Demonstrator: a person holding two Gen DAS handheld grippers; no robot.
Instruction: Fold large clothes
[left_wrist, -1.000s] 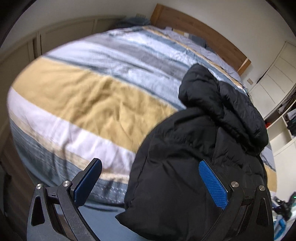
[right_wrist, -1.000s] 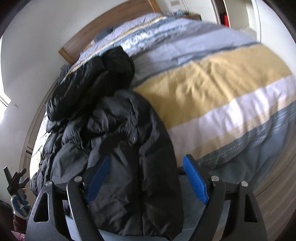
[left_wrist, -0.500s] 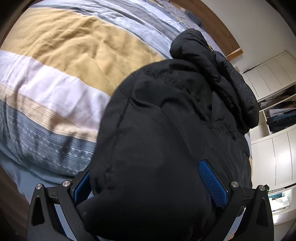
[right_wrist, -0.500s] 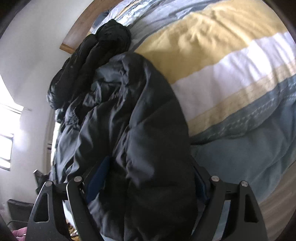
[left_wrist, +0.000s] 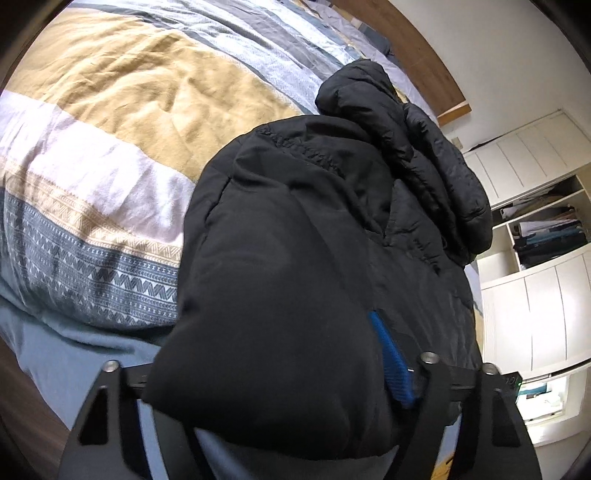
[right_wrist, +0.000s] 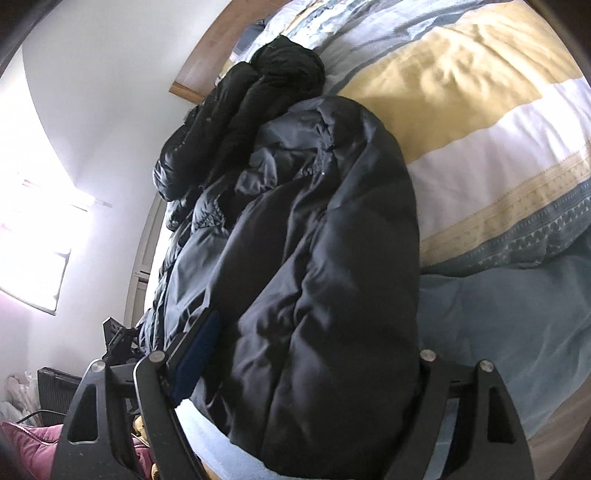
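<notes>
A large black puffer jacket (left_wrist: 295, 229) lies crumpled on the striped bed, its lower edge hanging over the bed's near side. It also fills the right wrist view (right_wrist: 314, 258). My left gripper (left_wrist: 280, 373) has its jaws wide apart around a thick fold of the jacket's hem; only the right blue pad (left_wrist: 395, 362) shows. My right gripper (right_wrist: 306, 362) also stands wide apart around a bulky fold; its left pad (right_wrist: 195, 350) shows, the other is hidden by fabric.
The bed carries a striped yellow, white and grey duvet (left_wrist: 122, 122) with a wooden headboard (left_wrist: 417, 55) behind. White cupboards and shelves (left_wrist: 535, 240) stand at the right. A bright window (right_wrist: 33, 236) and a pink garment (right_wrist: 33, 446) show at the left.
Both grippers have moved down and forward onto the jacket's near edge, so the fabric now sits between the jaws of each. The jaws have stayed wide apart.
</notes>
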